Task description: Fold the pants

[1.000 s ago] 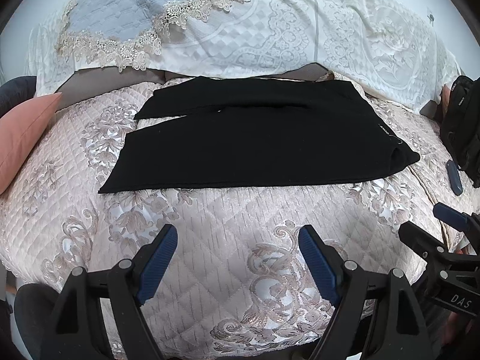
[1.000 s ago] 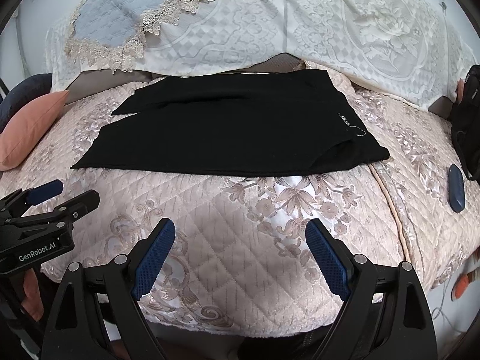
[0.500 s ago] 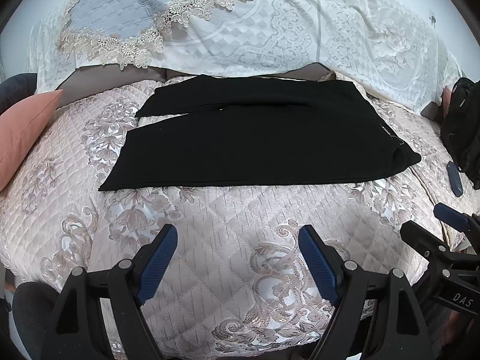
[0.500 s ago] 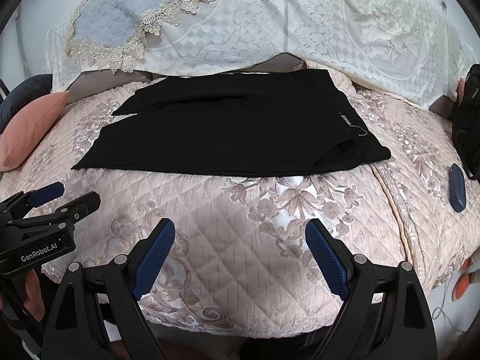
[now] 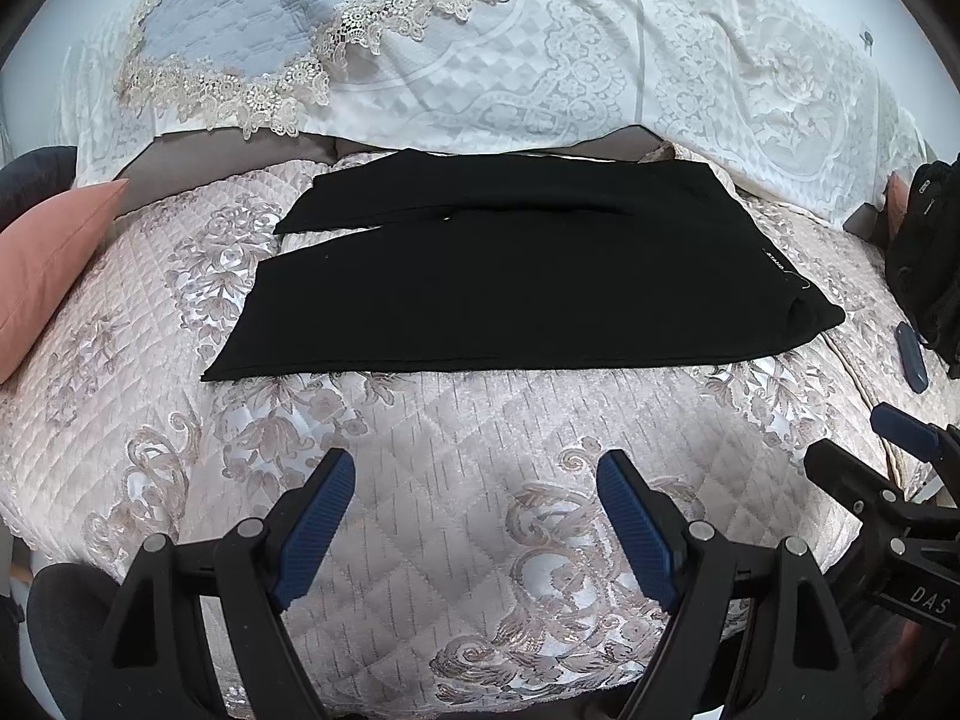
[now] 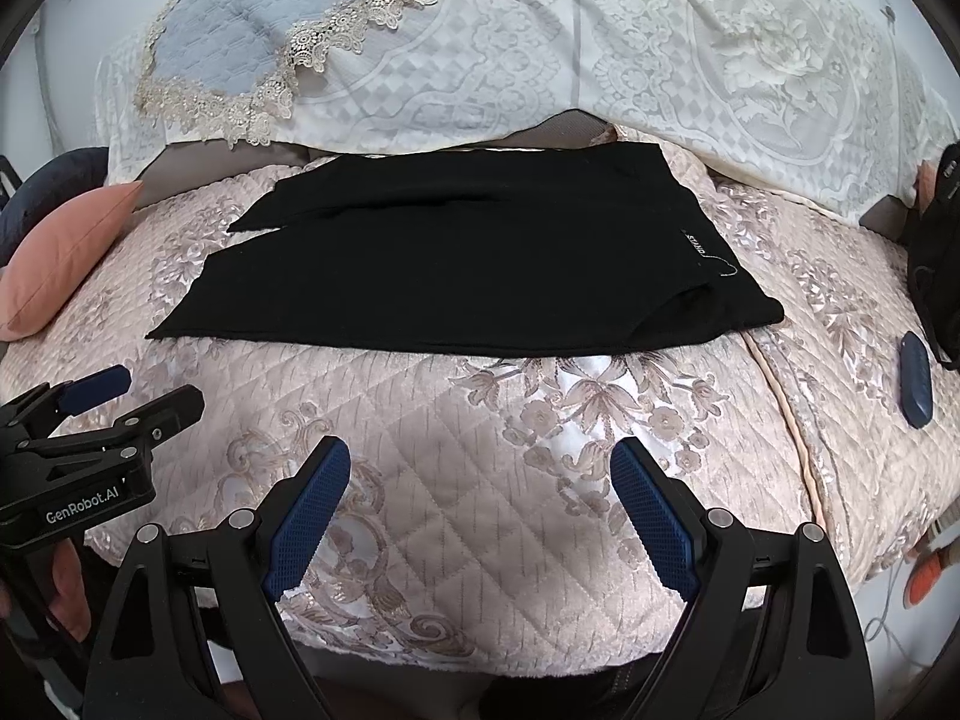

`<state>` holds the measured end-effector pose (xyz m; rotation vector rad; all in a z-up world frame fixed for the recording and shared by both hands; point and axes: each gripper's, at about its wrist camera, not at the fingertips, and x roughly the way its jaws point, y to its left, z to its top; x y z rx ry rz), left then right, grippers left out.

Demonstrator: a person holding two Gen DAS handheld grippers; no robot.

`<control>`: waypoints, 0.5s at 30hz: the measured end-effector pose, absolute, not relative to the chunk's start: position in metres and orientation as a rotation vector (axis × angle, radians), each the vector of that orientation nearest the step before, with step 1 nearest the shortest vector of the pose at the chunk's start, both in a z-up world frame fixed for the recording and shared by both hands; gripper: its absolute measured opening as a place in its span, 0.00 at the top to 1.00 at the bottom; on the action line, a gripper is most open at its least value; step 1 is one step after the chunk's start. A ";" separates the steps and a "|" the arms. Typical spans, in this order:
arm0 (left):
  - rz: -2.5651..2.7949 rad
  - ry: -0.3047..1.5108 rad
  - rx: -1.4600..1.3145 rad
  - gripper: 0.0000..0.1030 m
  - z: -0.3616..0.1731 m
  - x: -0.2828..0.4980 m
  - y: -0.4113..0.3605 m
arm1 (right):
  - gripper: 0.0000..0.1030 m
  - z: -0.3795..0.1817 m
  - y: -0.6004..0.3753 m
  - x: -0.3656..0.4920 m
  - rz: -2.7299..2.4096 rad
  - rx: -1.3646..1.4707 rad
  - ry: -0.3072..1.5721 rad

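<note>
Black pants point(image 5: 510, 276) lie flat on the quilted pink bed cover, legs pointing left, waistband with a small white label at the right; they also show in the right wrist view point(image 6: 468, 264). My left gripper point(image 5: 474, 516) is open and empty, hovering over the cover in front of the pants' near edge. My right gripper point(image 6: 480, 504) is open and empty, also short of the pants. The right gripper shows at the right edge of the left wrist view point(image 5: 882, 468), and the left gripper shows at the left of the right wrist view point(image 6: 114, 402).
A pink cushion point(image 5: 48, 264) lies at the left. A black bag point(image 5: 930, 264) and a dark blue case point(image 5: 912, 357) sit at the right. White lace covers and a grey-blue quilt point(image 5: 270, 12) drape the backrest behind the pants.
Both grippers have moved very slightly; the view has barely shifted. The pants have not moved and both grippers stay open.
</note>
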<state>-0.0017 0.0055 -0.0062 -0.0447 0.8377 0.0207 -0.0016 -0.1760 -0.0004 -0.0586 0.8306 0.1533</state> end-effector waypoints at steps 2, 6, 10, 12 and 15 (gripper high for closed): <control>0.020 0.839 -0.043 0.18 -0.006 -0.001 0.005 | 0.14 -0.001 -0.176 -0.002 0.153 -0.057 0.831; 0.017 0.844 -0.045 0.18 -0.006 0.000 0.005 | 0.14 0.000 -0.176 -0.001 0.153 -0.055 0.831; 0.016 0.849 -0.053 0.18 -0.006 0.001 0.006 | 0.14 0.001 -0.177 0.000 0.151 -0.043 0.823; 0.016 0.853 -0.059 0.18 -0.006 0.002 0.007 | 0.14 0.001 -0.177 0.001 0.153 -0.034 0.822; 0.009 0.860 -0.075 0.18 -0.008 0.002 0.009 | 0.14 0.002 -0.177 0.003 0.150 -0.046 0.819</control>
